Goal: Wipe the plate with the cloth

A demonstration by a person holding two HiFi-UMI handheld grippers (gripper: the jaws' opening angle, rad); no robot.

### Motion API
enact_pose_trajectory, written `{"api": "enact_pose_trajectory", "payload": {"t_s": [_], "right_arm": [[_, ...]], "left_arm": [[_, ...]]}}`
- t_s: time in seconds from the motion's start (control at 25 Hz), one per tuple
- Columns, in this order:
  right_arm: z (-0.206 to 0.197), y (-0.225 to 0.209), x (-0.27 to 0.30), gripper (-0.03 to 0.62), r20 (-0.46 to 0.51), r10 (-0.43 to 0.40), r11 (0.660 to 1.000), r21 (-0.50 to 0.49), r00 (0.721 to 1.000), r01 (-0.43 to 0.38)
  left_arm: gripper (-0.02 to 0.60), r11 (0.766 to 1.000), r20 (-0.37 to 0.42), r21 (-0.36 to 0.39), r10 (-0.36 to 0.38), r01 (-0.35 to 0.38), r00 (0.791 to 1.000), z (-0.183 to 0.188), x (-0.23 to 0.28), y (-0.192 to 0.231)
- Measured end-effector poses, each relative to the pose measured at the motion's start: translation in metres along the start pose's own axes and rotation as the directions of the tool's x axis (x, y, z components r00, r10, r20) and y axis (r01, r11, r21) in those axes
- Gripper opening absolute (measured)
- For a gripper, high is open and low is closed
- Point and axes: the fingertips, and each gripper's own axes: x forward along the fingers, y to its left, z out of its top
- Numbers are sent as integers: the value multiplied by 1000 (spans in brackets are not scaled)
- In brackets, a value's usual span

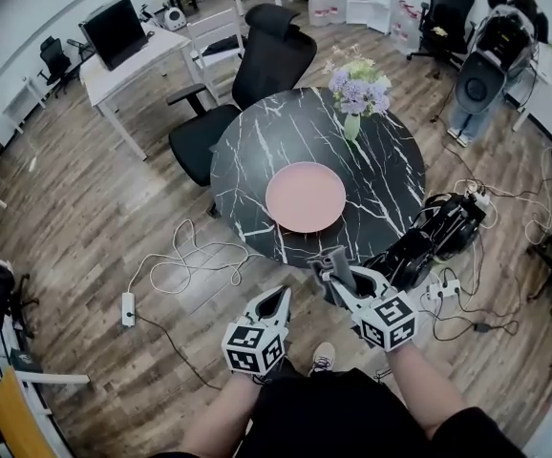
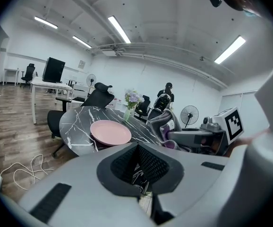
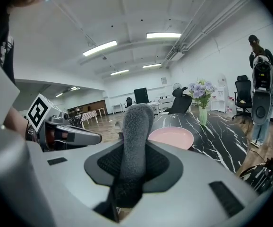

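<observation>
On the round black marble tabletop [image 1: 257, 151], near its front edge, lies the round pink plate [image 1: 305, 197], while short of it the right gripper [image 1: 338, 277] clamps its fingers on a fuzzy grey cloth [image 3: 135, 126] and the left gripper [image 1: 276, 301] has its fingers together.

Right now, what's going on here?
A person holds two grippers. The right gripper is shut on a grey cloth; the left gripper is shut and empty. Both hang short of the round marble table, where the pink plate sits near a vase of flowers. Wiping has not begun.
</observation>
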Motion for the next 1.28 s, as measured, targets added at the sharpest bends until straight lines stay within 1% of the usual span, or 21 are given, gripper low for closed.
{"api": "enact_pose_trajectory", "payload": {"t_s": [0.56,0.88,1.28], "right_arm": [[0,-7,-2,106,-6,-9,1000,10,1000,9],[-4,-14,-6,106,-5,-11,1000,9,1000,11],[-4,-15,-16,106,-6,-10,1000,1,1000,10]], "left_arm": [[18,1000,-5,-26,2,-2,1000,1,10,4],[18,1000,-10,-29,5,-5,1000,-4,15,4],[18,999,-7,-33,-3,2,1000,-5,16,-7]]}}
